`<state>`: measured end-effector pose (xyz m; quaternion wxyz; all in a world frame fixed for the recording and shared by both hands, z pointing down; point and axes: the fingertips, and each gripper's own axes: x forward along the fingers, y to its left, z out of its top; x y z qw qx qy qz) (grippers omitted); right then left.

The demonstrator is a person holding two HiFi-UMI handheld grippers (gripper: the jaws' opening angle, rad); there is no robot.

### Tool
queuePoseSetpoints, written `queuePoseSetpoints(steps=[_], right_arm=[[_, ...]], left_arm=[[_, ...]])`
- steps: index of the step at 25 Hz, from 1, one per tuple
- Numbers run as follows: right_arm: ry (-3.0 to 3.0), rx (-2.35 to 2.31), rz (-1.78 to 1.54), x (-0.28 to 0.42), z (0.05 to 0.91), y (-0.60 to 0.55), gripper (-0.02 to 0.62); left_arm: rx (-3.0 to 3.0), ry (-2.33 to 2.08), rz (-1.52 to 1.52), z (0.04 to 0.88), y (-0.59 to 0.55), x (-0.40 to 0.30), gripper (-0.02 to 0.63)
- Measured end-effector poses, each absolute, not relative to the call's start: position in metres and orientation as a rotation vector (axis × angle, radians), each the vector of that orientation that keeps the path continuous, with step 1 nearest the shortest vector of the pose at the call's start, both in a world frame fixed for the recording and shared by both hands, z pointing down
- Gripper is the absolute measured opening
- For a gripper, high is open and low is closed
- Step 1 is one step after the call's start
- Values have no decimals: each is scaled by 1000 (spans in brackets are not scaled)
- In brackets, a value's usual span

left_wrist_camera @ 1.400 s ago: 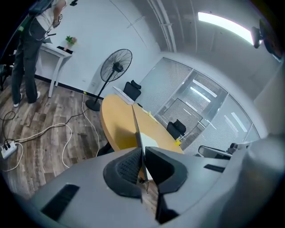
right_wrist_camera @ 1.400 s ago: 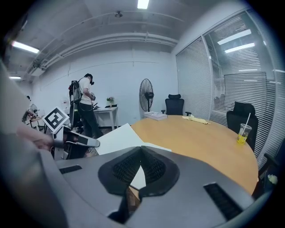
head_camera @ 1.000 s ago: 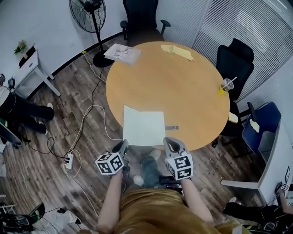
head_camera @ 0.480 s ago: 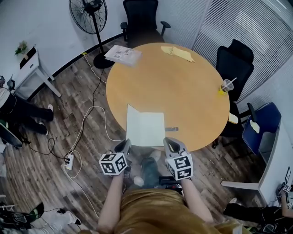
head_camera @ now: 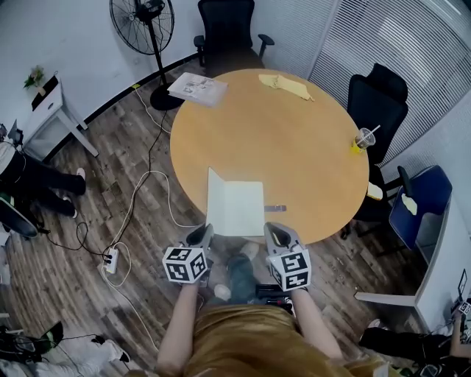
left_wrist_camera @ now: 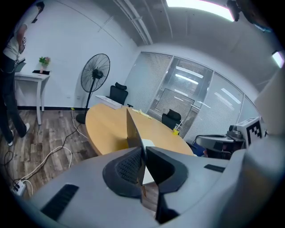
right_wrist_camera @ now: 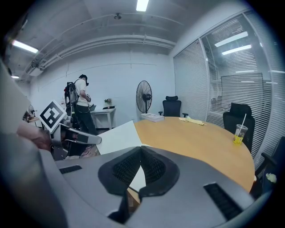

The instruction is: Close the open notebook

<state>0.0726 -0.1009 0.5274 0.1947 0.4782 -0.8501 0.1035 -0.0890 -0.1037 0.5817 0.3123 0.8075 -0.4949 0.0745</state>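
wood-toned and round, the worktop [head_camera: 294, 147] fills the middle of the head view. the notebook [head_camera: 239, 210] lies at its near edge, low and centre in the frame. its right leaf is flat, and its left leaf is raised off the wood and tilted towards the right. the left gripper [head_camera: 199, 237] sits at the notebook's lower left corner and the right gripper [head_camera: 275, 234] just beside its lower right corner. a small dark item [head_camera: 275, 207] lies just right of the notebook. far across the worktop are a yellow cloth [head_camera: 287, 84] and a stack of papers [head_camera: 197, 87]. a drink cup [head_camera: 363, 138] with a straw stands at the right rim. a standing fan [head_camera: 143, 22] is at the upper left, on the plank floor.

in the left gripper view, the left gripper is clenched on the raised leaf. the thin sheet stands on edge between the ribbed pads [left_wrist_camera: 129, 167] and runs up and away from them at frame centre. the worktop curves off behind it, with the fan at the left.

in the right gripper view, the right gripper's pads meet at frame centre, clenched, with nothing visible nipped at the tips. a white page shows to their left and through the gap below them. the cup stands far right. a person [right_wrist_camera: 81, 109] stands by the far wall, left of the fan.
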Motion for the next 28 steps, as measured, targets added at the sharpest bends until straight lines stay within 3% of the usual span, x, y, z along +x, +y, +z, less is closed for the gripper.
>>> queuePoseSetpoints(steps=[28], right_arm=[[-2363,1362,316,86,533,-106,12]], left_arm=[[2365,-1144,360,570,-106,-34,80]])
